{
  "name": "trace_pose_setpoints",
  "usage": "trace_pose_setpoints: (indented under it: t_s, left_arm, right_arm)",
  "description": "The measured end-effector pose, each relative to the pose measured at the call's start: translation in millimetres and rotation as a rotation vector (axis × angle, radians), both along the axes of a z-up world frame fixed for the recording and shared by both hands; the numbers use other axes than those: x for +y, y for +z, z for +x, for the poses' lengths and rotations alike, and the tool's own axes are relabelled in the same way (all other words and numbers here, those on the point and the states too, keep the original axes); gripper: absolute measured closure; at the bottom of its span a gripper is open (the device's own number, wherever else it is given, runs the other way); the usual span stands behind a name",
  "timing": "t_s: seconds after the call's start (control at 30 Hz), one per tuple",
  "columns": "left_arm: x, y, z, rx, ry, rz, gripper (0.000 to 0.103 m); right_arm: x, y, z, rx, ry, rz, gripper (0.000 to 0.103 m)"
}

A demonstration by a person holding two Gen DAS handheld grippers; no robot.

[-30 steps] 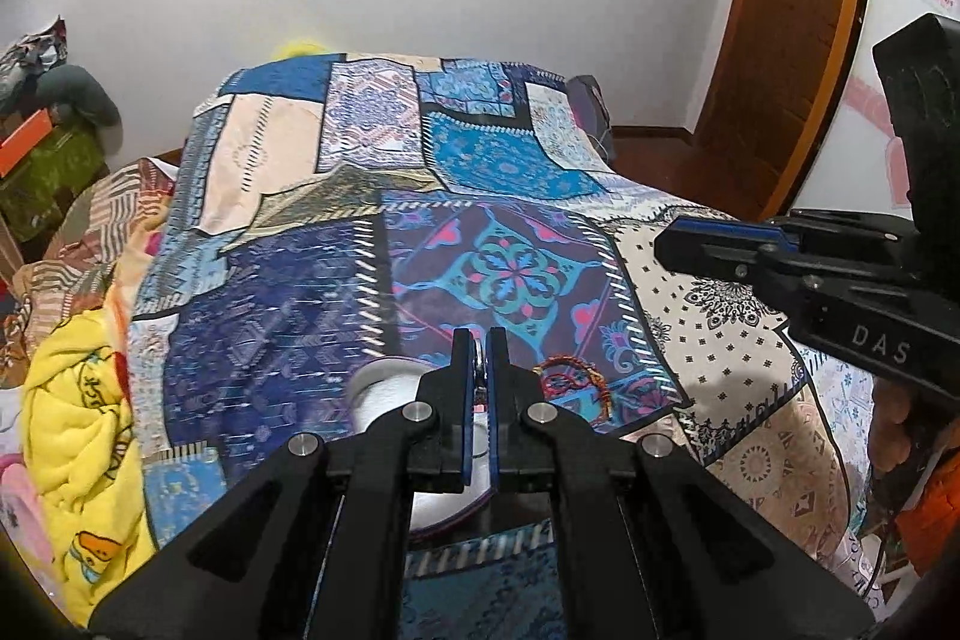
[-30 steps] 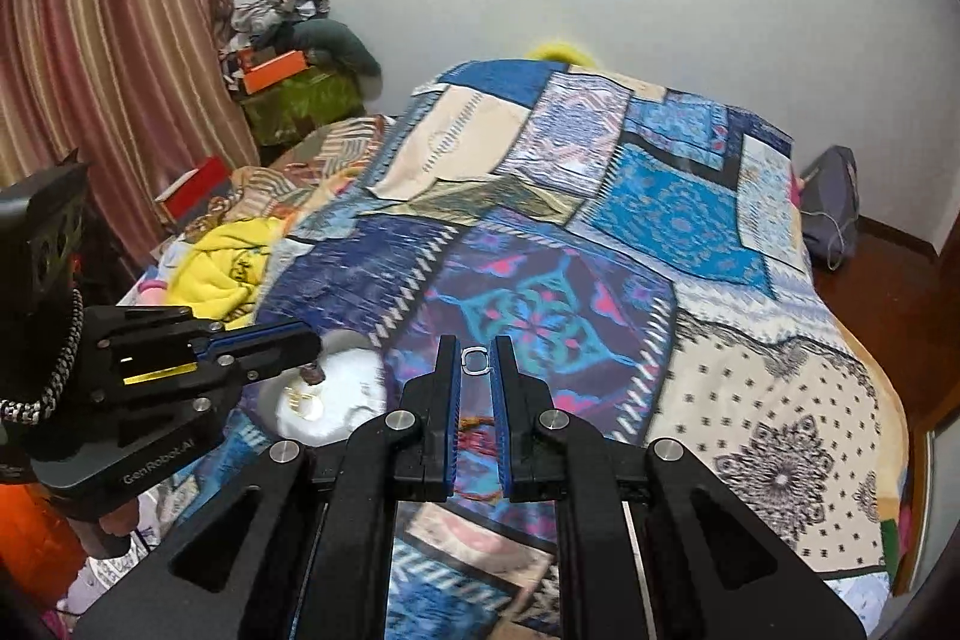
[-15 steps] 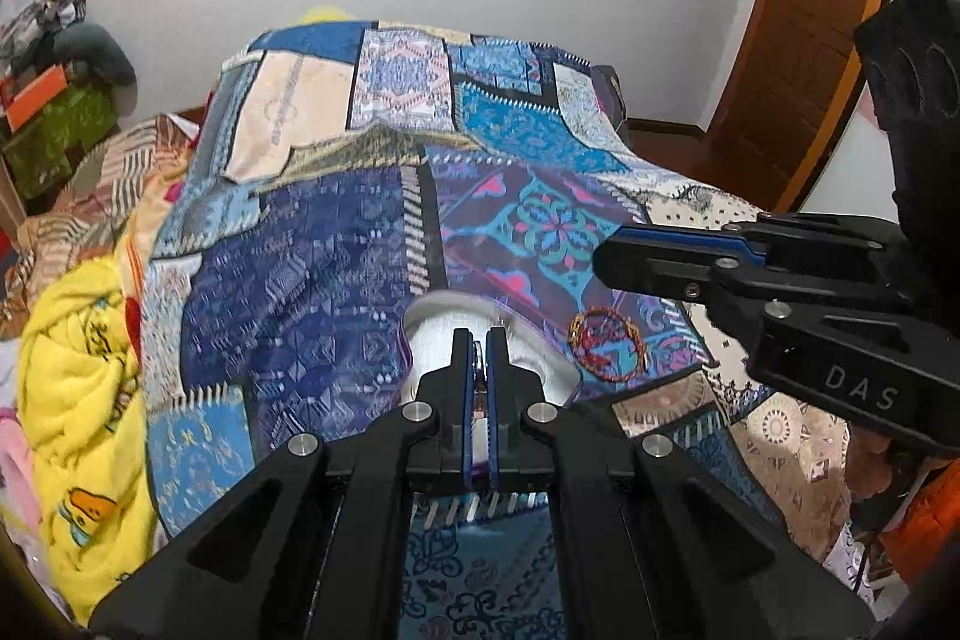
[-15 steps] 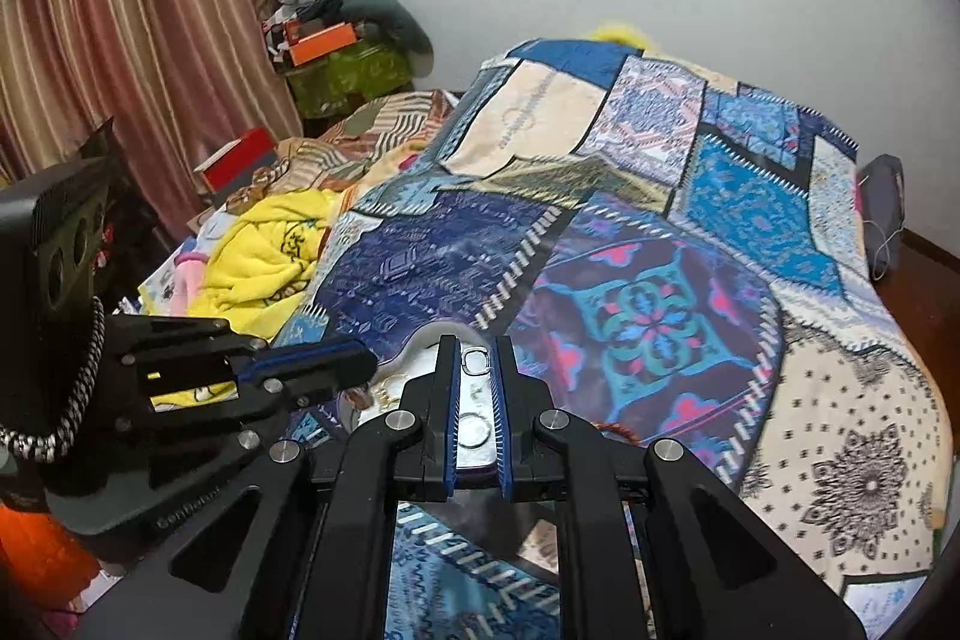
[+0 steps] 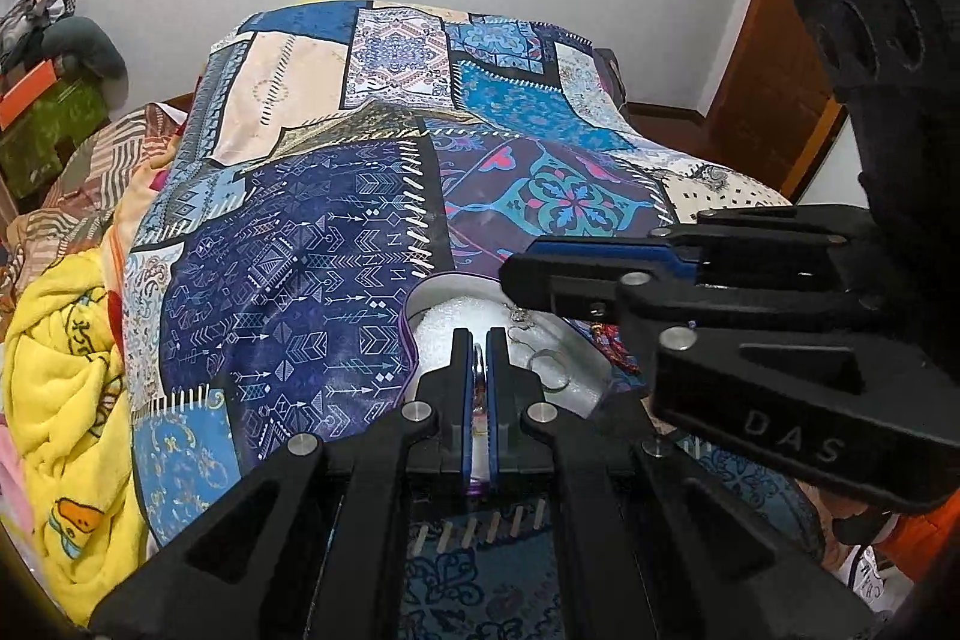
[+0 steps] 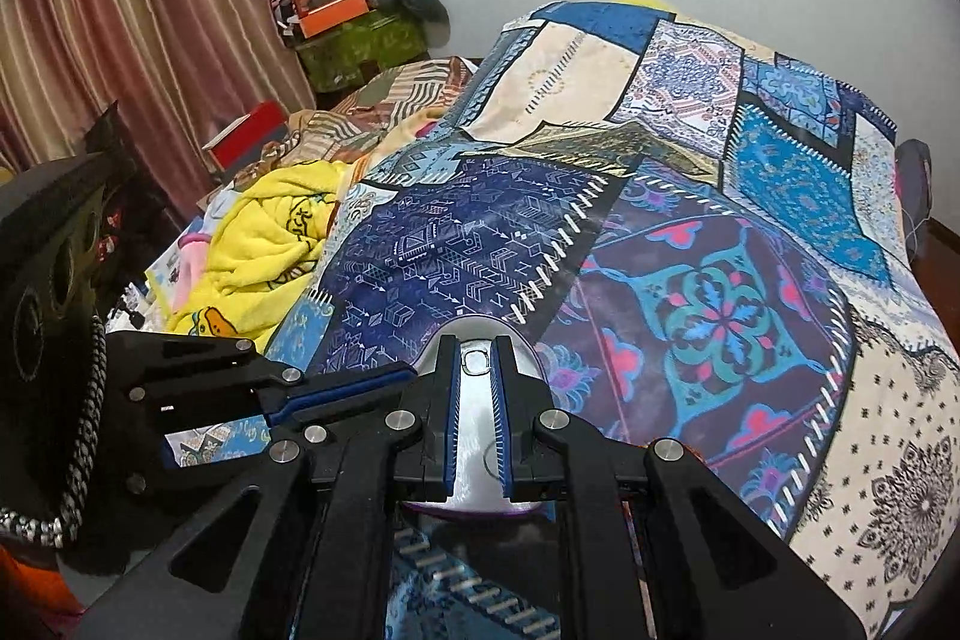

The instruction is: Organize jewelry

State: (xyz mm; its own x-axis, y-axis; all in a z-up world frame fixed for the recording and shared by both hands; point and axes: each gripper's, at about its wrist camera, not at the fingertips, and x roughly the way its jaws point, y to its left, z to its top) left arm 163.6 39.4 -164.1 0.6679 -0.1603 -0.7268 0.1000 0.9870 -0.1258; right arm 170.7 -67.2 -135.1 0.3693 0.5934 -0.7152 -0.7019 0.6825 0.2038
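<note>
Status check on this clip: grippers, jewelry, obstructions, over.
Left gripper shut on a small metal ring. Right gripper shut on a small silver ring. Both over the white foam-lined jewelry tray. Nothing in the way.

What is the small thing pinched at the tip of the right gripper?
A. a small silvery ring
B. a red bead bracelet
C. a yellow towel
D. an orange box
A: in the right wrist view a small silvery ring sits clamped at the tip of the right gripper, over the white dish on the bedspread.
</note>
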Motion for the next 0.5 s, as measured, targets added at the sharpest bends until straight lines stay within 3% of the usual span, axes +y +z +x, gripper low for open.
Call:
trace_pose_setpoints:
  t_s: [0.23, 0.4, 0.5]
  left_arm:
    - [3, 0, -2, -0.009, -0.015, 0.004, 0.101]
    - [8, 6, -10, -0.026, 0.006, 0.022, 0.088]
    - [15, 10, -14, -0.032, 0.023, 0.011, 0.086]
  right_arm:
    - [5, -5, 4, 0.002, 0.011, -0.014, 0.094]
    - [6, -5, 3, -0.003, 0.009, -0.013, 0.094]
    - [7, -4, 2, -0.018, 0.005, -0.022, 0.094]
